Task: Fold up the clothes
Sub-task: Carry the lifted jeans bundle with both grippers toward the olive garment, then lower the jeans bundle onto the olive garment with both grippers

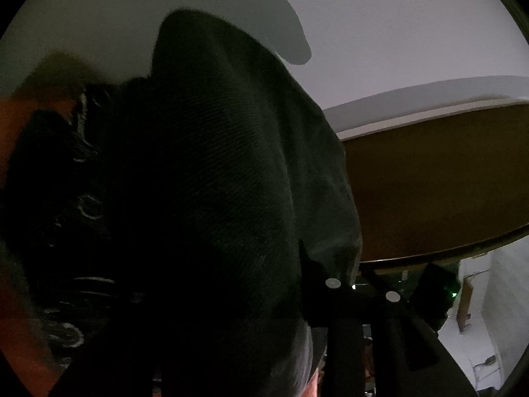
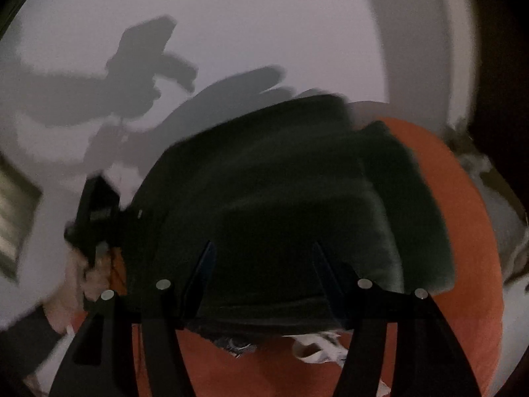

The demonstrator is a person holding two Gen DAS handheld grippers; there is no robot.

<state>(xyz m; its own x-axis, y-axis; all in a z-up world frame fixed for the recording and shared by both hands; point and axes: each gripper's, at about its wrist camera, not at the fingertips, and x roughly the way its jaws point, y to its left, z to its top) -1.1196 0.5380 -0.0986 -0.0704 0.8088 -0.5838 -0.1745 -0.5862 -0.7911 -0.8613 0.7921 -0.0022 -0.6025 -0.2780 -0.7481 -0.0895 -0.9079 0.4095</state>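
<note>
Lying on orange garment (image 2: 463, 231), dark garment (image 2: 281, 182); right gripper (image 2: 263, 264) jaws apart

A dark green garment (image 2: 281, 198) lies folded in a thick, rounded bundle on an orange garment (image 2: 463, 231), which shows from three to six o'clock. In the left wrist view the green cloth (image 1: 215, 165) fills the centre.

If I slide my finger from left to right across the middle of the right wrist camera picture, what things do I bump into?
White surface → the left gripper, held in a hand → dark folded garment → orange cloth → pale crumpled fabric at the edge.
</note>
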